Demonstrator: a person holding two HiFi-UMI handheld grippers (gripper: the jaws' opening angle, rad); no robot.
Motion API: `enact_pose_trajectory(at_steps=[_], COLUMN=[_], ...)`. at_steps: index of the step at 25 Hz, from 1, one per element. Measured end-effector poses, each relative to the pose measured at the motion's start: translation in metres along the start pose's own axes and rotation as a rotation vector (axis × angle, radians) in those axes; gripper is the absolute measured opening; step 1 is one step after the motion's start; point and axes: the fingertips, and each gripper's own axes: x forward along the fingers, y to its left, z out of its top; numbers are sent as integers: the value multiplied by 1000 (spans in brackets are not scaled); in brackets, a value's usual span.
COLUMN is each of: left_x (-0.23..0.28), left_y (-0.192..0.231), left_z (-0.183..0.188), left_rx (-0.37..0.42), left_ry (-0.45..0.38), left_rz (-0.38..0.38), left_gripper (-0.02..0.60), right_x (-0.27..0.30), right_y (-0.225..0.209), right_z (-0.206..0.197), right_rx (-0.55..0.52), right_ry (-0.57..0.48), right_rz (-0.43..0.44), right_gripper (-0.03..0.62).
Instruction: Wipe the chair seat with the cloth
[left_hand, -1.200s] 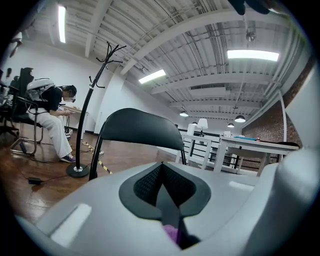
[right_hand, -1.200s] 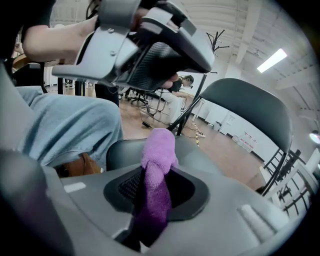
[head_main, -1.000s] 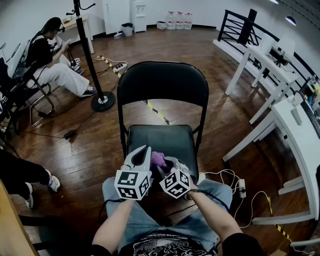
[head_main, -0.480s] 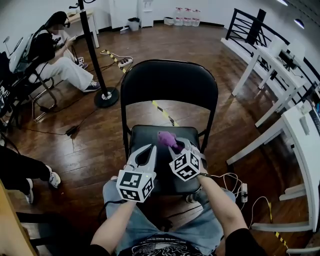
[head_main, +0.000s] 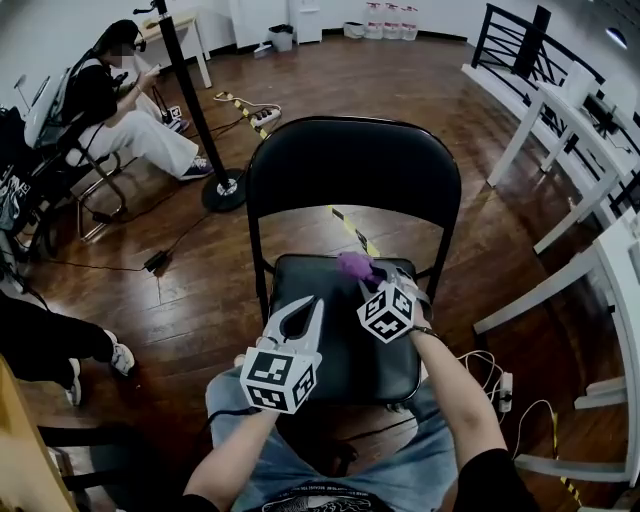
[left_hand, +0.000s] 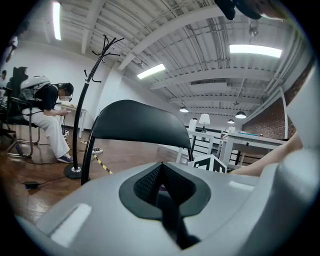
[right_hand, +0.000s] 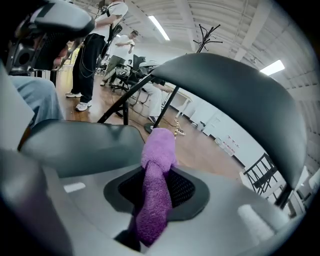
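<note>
Fuzzy purple cloth (right_hand: 155, 195), bunched into a strip, points toward the chair seat's (head_main: 330, 345) back edge, pinched by the right gripper (head_main: 373, 281). The left gripper's (head_main: 306, 304) fingers press together, empty.

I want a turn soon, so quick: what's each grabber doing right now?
Left gripper: closed, holding nothing.
Right gripper: closed on the purple cloth.

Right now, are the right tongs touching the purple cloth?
Touching. The right gripper view shows the right tongs shut on the cloth, which is pinched between them and sticks out in front.
</note>
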Motion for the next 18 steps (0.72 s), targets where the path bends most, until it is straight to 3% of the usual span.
enact_pose_trajectory(at_steps=[9,18], left_x=[16,14], left_y=[-2,-6], left_z=[-13,-18], left_rx=[6,12], left_ry=[43,56], left_rz=[1,21], left_gripper=[3,3], right_x=[39,32], right_y=[-6,14], right_z=[-23,-34], right_rx=[1,1], right_ry=[49,79], right_rz=[35,59], right_gripper=[87,87])
